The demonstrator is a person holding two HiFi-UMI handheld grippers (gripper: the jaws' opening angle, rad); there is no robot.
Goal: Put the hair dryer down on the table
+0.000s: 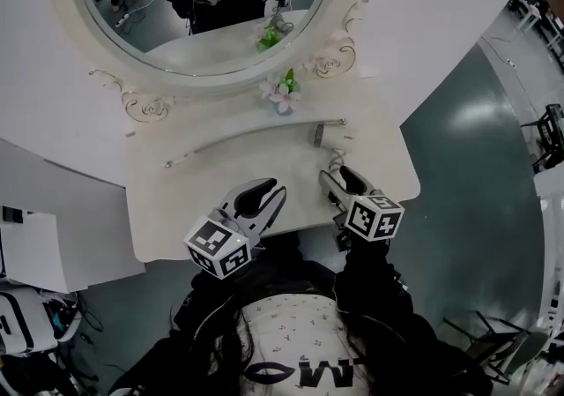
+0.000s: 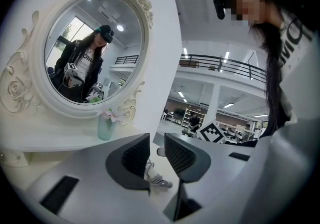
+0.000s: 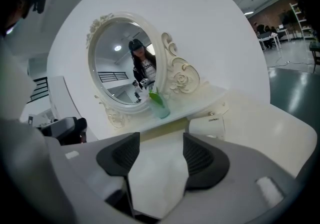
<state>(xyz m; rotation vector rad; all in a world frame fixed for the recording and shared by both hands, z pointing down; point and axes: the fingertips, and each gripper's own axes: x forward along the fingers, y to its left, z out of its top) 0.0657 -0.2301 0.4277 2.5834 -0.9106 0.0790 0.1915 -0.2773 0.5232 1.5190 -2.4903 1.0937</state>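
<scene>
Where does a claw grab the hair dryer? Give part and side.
Probably the hair dryer: grip its blocky white body across the sides, from the table front with the open right claw; it lies flat, end facing that claw.

My head camera is looking steeply down from well above onto the dressing table [image 1: 220, 169], taking in the oval mirror [image 1: 203, 6], the flower vase [image 1: 284, 96] and both claws near the table's front edge. The camera on my left claw [image 1: 267, 190] is riding low and close over the tabletop, facing along its jaws across the table, with the mirror off to its left and my own body at its right. The one on my right claw [image 1: 342, 176] is aiming slightly down across the tabletop toward the mirror, and all three views are sharing the mirror and the vase
</scene>
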